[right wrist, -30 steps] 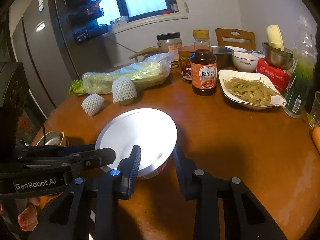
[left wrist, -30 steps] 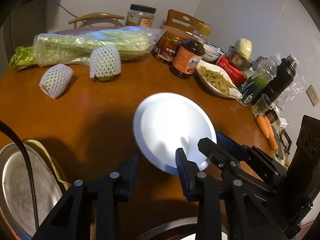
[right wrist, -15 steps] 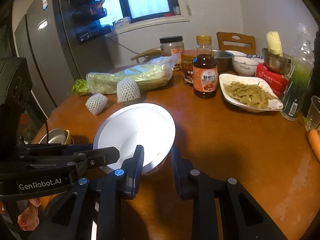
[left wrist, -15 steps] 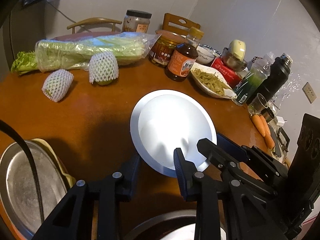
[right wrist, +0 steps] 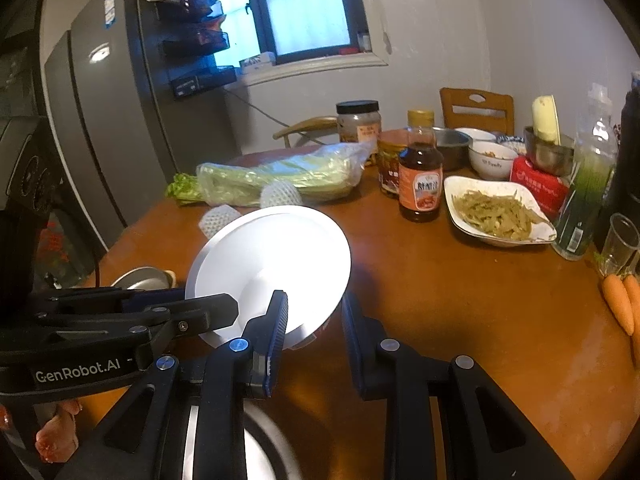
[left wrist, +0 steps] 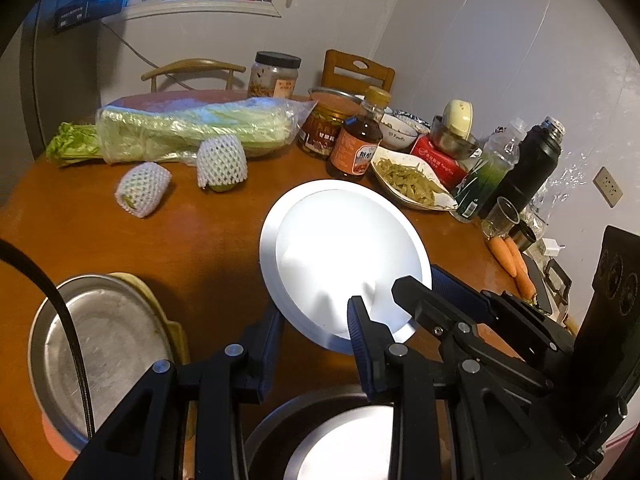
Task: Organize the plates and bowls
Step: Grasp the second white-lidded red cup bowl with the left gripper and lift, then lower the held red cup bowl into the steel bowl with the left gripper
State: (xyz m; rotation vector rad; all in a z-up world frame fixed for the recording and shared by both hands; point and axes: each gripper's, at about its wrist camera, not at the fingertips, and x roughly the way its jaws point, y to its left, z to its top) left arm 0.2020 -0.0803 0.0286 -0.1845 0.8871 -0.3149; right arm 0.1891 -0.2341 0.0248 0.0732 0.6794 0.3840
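A white bowl [left wrist: 344,256] with a red-patterned outside is lifted off the table and tilted; it also shows in the right wrist view [right wrist: 272,264]. Both grippers hold its near rim from opposite sides: my left gripper [left wrist: 316,332] and my right gripper [right wrist: 314,312] each stand around the rim, jaws partly closed on it. The right gripper's fingers show at right in the left wrist view [left wrist: 440,300]. A steel plate [left wrist: 100,352] lies at the left on a yellow plate. A steel bowl [left wrist: 344,440] sits directly below the grippers.
On the round wooden table [left wrist: 120,236] are wrapped cabbage [left wrist: 192,128], two netted fruits [left wrist: 222,158], a sauce bottle [left wrist: 358,144], jars, a dish of vegetables [left wrist: 412,180], bottles, a glass and carrots [left wrist: 510,260]. A fridge [right wrist: 100,120] stands at the left.
The white bowl has risen off the table and tilted up, carried toward me by both grippers. The steel bowl below has come into view.
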